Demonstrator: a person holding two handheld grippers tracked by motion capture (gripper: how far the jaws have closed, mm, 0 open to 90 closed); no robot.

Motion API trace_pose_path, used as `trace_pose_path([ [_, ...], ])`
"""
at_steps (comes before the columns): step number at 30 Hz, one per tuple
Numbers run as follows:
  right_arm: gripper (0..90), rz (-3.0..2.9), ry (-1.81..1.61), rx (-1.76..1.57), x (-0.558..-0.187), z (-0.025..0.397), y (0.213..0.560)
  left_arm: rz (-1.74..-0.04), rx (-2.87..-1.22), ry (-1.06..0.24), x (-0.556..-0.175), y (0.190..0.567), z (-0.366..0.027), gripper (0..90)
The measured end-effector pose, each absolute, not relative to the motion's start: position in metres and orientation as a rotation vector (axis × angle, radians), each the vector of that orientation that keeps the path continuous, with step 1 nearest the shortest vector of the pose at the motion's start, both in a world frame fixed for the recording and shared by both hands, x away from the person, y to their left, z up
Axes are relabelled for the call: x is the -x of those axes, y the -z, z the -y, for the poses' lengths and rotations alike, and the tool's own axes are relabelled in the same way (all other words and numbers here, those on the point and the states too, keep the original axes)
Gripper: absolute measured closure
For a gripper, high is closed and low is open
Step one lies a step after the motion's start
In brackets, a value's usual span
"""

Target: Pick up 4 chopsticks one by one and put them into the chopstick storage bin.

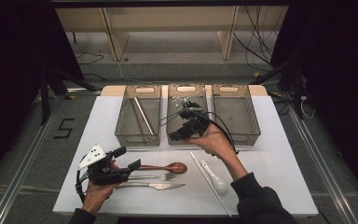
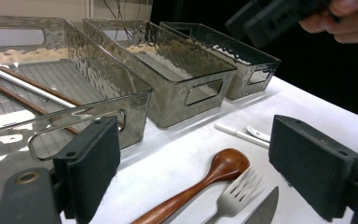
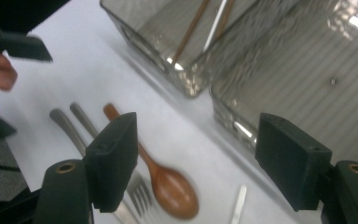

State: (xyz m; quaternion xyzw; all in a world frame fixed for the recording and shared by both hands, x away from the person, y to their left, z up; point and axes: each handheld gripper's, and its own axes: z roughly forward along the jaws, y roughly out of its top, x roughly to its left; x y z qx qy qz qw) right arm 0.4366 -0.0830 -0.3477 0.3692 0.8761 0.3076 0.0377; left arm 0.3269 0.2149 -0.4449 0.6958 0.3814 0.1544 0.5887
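Note:
My left gripper point(image 1: 127, 157) point(image 2: 196, 172) is open and low over the table's near left, holding nothing. Just past its jaws lie a wooden spoon point(image 1: 170, 167) point(image 2: 226, 165), a metal fork point(image 1: 161, 177) point(image 2: 235, 196) and a knife point(image 1: 161, 186) point(image 2: 263, 212). My right gripper point(image 1: 179, 133) point(image 3: 205, 158) is open and empty, hovering above the front end of the middle bin point(image 1: 187, 88) point(image 3: 307, 79). It looks down at the wooden spoon point(image 3: 175, 193) and the fork point(image 3: 137, 196). The left bin point(image 1: 142, 89) point(image 2: 98, 79) holds a brown and a white chopstick.
The right bin point(image 1: 231, 88) point(image 2: 256, 70) holds nothing. A white ceramic spoon point(image 1: 216, 179) point(image 2: 258, 134) and a white chopstick point(image 1: 209, 182) point(image 2: 235, 133) lie on the white table at the near right. Table edges are close at the front.

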Motion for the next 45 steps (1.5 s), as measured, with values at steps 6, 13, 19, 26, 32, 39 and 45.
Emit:
trace_pose_path([
  [6, 31.1, -2.72, -0.885, -1.157, -0.42, 0.1, 0.364, -0.889, -1.621, -0.36, -0.327, 0.445, -0.215, 16.3],
  [13, 31.5, -2.736, -0.839, -1.203, -0.406, 0.115, 0.383, -0.888, -1.623, -0.362, -0.327, 0.445, -0.214, 16.3],
  [19, 31.0, -2.743, -0.801, -1.227, -0.397, 0.125, 0.397, -0.889, -1.623, -0.361, -0.327, 0.445, -0.215, 16.3],
  [26, 30.6, -2.769, -0.735, -1.237, -0.387, 0.128, 0.415, -0.889, -1.625, -0.363, -0.327, 0.445, -0.214, 16.3],
  [32, 34.6, -2.788, -0.684, -1.254, -0.38, 0.13, 0.428, -0.888, -1.626, -0.363, -0.327, 0.445, -0.214, 16.3],
  [39, 48.9, -2.815, -0.61, -1.276, -0.375, 0.131, 0.442, -0.888, -1.626, -0.364, -0.327, 0.445, -0.214, 16.3],
  [45, 55.7, -2.82, -0.536, -1.294, -0.374, 0.133, 0.449, -0.888, -1.628, -0.363, -0.327, 0.445, -0.214, 16.3],
])
